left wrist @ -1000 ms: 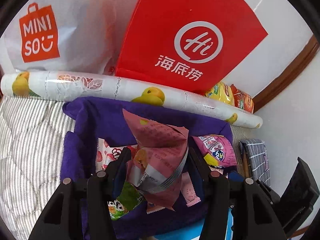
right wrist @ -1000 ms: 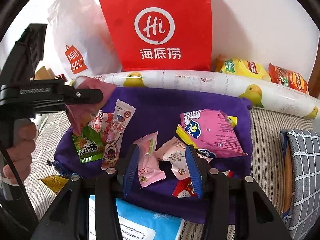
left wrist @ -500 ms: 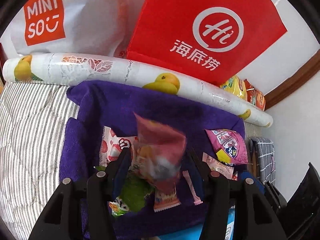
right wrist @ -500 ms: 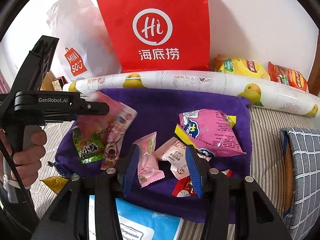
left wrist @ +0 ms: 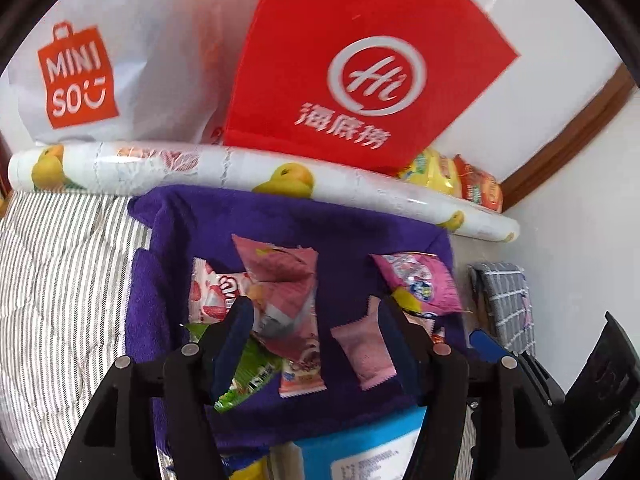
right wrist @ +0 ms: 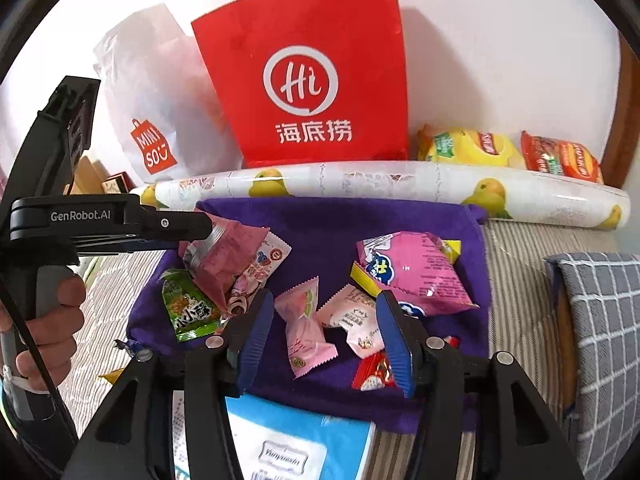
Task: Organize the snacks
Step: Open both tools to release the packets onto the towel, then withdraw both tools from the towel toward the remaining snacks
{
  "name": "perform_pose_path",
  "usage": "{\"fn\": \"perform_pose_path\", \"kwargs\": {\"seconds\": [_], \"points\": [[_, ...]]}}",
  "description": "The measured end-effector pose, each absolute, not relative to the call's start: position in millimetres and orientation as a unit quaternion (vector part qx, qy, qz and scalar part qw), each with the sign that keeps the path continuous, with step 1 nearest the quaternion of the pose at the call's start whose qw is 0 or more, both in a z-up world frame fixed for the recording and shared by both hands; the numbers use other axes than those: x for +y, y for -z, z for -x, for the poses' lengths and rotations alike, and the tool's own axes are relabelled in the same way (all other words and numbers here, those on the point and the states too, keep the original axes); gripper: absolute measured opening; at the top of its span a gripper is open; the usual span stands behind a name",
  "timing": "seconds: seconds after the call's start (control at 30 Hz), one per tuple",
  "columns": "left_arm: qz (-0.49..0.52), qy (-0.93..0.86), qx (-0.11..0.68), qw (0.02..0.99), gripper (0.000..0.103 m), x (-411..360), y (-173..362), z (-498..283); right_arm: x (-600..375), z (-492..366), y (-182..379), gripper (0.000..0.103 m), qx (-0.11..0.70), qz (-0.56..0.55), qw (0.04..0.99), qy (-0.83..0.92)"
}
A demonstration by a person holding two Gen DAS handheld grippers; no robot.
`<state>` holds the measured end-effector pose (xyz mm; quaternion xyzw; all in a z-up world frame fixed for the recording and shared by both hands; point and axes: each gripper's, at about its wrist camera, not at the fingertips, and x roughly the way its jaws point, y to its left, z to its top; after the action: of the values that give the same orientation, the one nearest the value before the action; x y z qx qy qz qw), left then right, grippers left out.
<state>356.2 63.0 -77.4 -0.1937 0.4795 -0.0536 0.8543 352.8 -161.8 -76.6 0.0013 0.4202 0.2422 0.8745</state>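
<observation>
Step in hand: placing. Left tool (left wrist: pixel 316 316) spread wide; the crumpled dusty-pink foil snack packet (left wrist: pixel 280 284) lies against its left finger on the purple towel (left wrist: pixel 360 236), atop the left-hand pile, apparently released. Right tool (right wrist: pixel 324 332) also spread, empty, over two pale-pink candy wrappers (right wrist: pixel 304 328). Next: likely withdraw left, pick another. Count: roughly eight packets on the towel, two bags behind.

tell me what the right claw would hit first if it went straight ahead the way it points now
Probably the small pink candy packet lying on the purple towel, between the open right claw fingers. Depth is unclear; it may pass just over.
</observation>
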Motion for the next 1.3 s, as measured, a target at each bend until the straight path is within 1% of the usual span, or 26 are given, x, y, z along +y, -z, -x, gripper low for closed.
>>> {"fn": "perform_pose_path", "kwargs": {"seconds": [0.17, 0.27, 0.3, 0.47, 0.57, 0.7, 0.8, 0.93, 1.1, 1.3], "points": [[0.185, 0.072, 0.462, 0.865, 0.063, 56, 56, -342, -170, -330, 61, 0.06, 0.412, 0.003, 0.887, -0.211], [0.175, 0.078, 0.453, 0.871, 0.063, 50, 43, -334, -178, -314, 52, 0.071, 0.409, 0.002, 0.893, -0.189], [0.169, 0.079, 0.449, 0.874, 0.063, 49, 37, -330, -182, -308, 50, 0.072, 0.408, 0.003, 0.895, -0.183], [0.139, 0.087, 0.402, 0.901, 0.063, 51, 1, -297, -199, -275, 39, 0.076, 0.403, -0.01, 0.901, -0.161], [0.127, 0.075, 0.386, 0.91, 0.064, 60, -6, -277, -202, -256, 35, 0.077, 0.391, -0.003, 0.908, -0.153], [0.123, 0.053, 0.402, 0.906, 0.065, 80, 5, -258, -202, -238, 33, 0.077, 0.386, -0.016, 0.909, -0.157], [0.127, 0.034, 0.418, 0.899, 0.065, 97, 24, -242, -197, -227, 35, 0.077, 0.388, -0.039, 0.904, -0.176], [0.131, 0.027, 0.439, 0.888, 0.065, 110, 57, -223, -181, -211, 39, 0.077, 0.388, -0.029, 0.899, -0.2], [0.125, 0.036, 0.458, 0.879, 0.065, 104, 93, -216, -168, -188, 50, 0.077, 0.391, -0.017, 0.894, -0.218], [0.123, 0.05, 0.455, 0.881, 0.065, 97, 106, -218, -166, -174, 62, 0.077, 0.396, 0.009, 0.894, -0.21]]}}
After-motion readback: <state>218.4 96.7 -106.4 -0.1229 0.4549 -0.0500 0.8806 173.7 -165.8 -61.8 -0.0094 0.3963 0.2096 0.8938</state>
